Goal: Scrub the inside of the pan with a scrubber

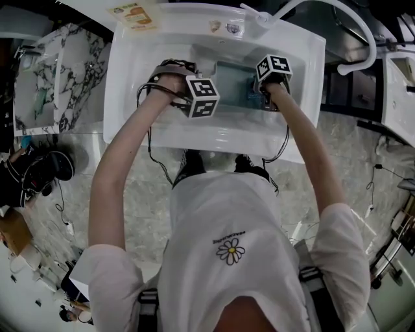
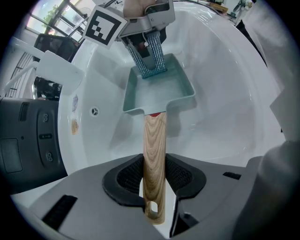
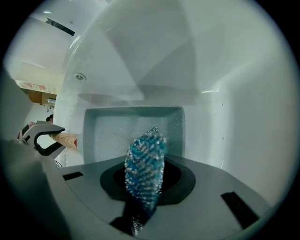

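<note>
Orange sticker [image 1: 134,14], unreadable, at white sink's [image 1: 123,71] eleven o'clock. Left gripper [image 2: 154,187] clamps the wooden handle [image 2: 154,140] of teal square pan [image 2: 161,91]; right gripper [image 3: 145,187] pinches blue mesh scrubber [image 3: 145,161].

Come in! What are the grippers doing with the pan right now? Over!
Left gripper shut on pan handle. Right gripper shut on scrubber, tip inside the pan. Nothing in the way.

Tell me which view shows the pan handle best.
The left gripper view: the wooden handle runs full length from the pan down between the left gripper's clamping jaws. The right gripper view catches only a bit of it at its left edge; the head view hides it under that gripper.
</note>
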Action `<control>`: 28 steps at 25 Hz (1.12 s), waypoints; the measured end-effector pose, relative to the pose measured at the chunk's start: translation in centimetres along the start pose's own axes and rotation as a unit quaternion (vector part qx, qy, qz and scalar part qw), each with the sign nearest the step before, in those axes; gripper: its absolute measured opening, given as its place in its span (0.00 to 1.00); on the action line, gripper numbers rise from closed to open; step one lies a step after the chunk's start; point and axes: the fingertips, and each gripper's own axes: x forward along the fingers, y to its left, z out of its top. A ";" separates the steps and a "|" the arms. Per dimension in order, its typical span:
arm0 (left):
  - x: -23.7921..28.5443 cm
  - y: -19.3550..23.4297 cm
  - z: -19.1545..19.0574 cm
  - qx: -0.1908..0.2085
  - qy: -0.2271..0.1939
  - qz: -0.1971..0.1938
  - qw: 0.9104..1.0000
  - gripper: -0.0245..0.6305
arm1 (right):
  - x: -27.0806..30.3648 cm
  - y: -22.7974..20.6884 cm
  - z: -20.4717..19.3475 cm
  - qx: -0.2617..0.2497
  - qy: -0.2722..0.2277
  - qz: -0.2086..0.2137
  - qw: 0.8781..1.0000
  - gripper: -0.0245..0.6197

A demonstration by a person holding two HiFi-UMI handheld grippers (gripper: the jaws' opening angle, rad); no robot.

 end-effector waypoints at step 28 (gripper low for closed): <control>0.0 -0.1 0.0 0.000 0.001 0.004 1.000 0.25 | 0.4 13.1 0.3 0.000 -0.028 0.158 0.987 0.13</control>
